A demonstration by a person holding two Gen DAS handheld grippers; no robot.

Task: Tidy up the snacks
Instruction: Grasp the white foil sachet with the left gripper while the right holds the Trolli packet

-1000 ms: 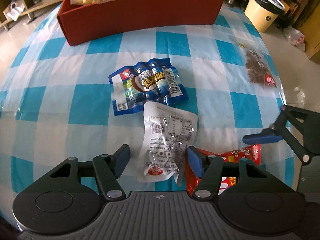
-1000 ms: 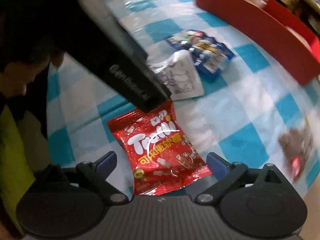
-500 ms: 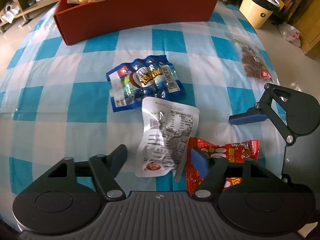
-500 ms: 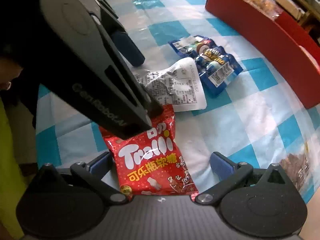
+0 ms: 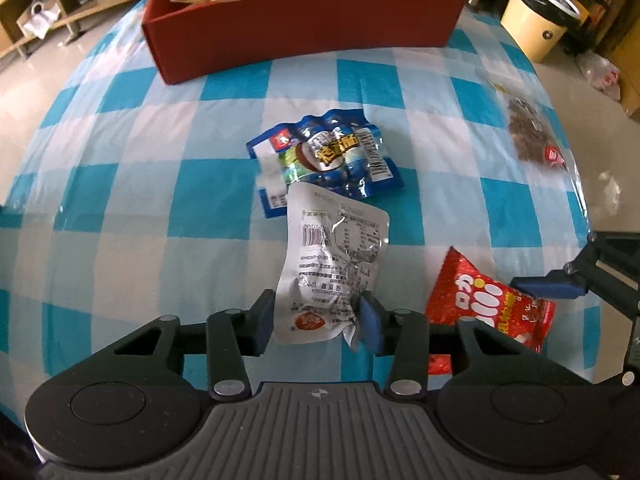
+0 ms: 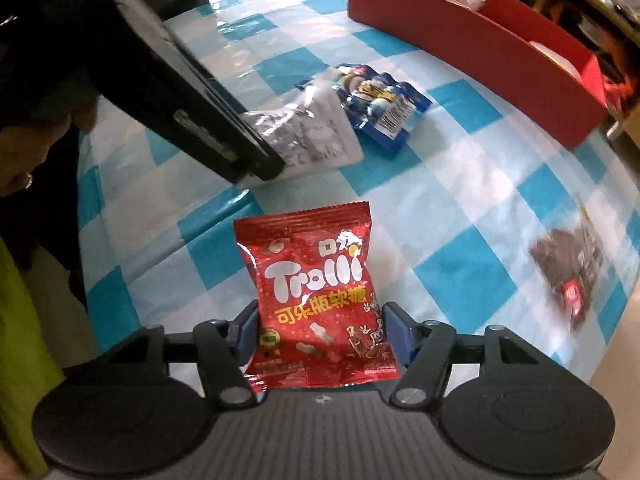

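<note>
A white foil pouch (image 5: 336, 256) lies on the blue-checked tablecloth (image 5: 120, 200). Its near end sits between the closing jaws of my left gripper (image 5: 318, 322), and the pads press on it so that it crumples. A red Trolli bag (image 6: 320, 296) stands tilted up between the closing jaws of my right gripper (image 6: 322, 330), with both pads against its sides. The left wrist view shows that red bag (image 5: 488, 308) at the right, with a right finger (image 5: 548, 286) on it. A blue snack packet (image 5: 328, 156) lies just beyond the pouch.
A red box (image 5: 304, 20) holding a yellow snack bag stands at the far side of the table. A clear bag of brown snacks (image 5: 532, 136) lies near the right edge. A cream bin (image 5: 536, 28) stands on the floor beyond. The left gripper's black body (image 6: 180, 92) fills the right view's upper left.
Both pairs of jaws have closed in from wide open. The left now pinches the white pouch; the right now grips the red bag, which has tipped up off the cloth.
</note>
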